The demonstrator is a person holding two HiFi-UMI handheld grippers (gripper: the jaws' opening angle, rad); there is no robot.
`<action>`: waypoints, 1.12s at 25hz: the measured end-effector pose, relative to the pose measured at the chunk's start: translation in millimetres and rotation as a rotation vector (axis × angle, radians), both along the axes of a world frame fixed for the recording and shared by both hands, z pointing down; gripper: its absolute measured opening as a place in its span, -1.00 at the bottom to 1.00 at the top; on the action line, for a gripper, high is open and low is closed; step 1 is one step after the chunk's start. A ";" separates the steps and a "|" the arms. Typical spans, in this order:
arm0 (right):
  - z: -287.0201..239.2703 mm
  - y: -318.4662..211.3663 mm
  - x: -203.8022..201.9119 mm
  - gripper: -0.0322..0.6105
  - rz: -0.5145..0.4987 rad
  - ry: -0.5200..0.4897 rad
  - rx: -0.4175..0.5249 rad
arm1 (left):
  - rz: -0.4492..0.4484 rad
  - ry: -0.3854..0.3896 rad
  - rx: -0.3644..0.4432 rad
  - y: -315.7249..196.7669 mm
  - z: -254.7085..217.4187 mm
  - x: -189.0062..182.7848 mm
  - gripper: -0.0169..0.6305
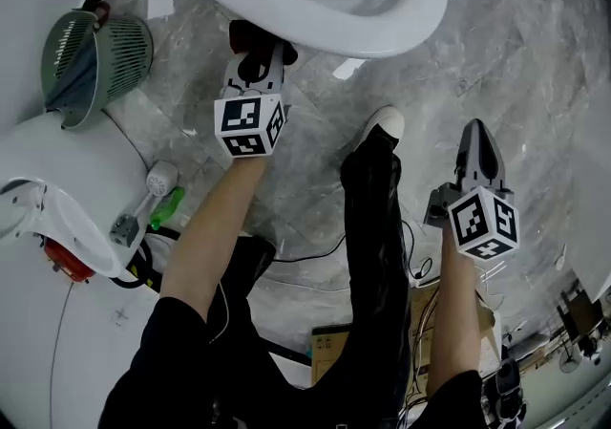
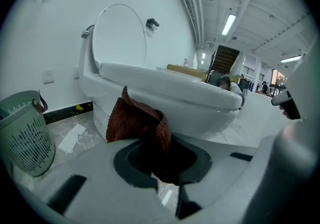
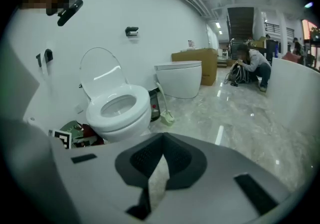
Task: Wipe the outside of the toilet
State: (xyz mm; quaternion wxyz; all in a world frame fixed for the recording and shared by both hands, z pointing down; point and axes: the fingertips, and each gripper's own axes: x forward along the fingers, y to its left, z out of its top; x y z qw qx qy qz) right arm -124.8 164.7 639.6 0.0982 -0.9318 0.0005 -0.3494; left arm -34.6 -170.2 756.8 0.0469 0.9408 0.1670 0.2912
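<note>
The white toilet fills the top of the head view, and its lid stands up in the left gripper view. My left gripper is shut on a dark red cloth, right under the bowl's rim at its front left side. In the left gripper view the cloth bunches out of the jaws close to the bowl's outer wall. My right gripper hangs over the floor to the right, away from the toilet, shut with nothing in it. The right gripper view shows the toilet beyond its jaws.
A green slatted basket stands left of the toilet. My leg and white-toed shoe are between the grippers. A white fixture and cables lie at the lower left. A second toilet, a brush and a crouching person are farther off.
</note>
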 end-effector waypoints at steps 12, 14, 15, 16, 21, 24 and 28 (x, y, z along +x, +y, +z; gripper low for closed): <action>12.3 47.9 -24.0 -0.89 0.010 -0.034 0.010 | 0.046 -0.099 -0.091 129.7 7.1 -39.5 -0.79; 12.1 50.5 -22.9 -0.89 0.003 -0.036 0.016 | 0.066 -0.112 -0.109 152.8 6.9 -40.3 -0.79; 11.9 52.2 -22.4 -0.89 0.001 -0.038 0.021 | 0.080 -0.116 -0.115 163.6 6.2 -40.2 -0.79; 11.4 53.8 -21.4 -0.89 0.000 -0.041 0.028 | 0.093 -0.119 -0.121 173.3 5.3 -39.9 -0.79; 3.8 56.5 -5.8 -0.89 -0.020 -0.049 0.060 | 0.074 -0.173 -0.149 188.6 4.0 -42.3 -0.79; -2.6 45.3 14.2 -0.89 -0.109 -0.080 0.078 | 0.045 -0.216 -0.131 180.4 -10.7 -46.4 -0.79; -21.3 14.8 42.4 -0.89 -0.248 -0.124 0.130 | 0.008 -0.274 -0.092 164.0 -44.7 -58.6 -0.79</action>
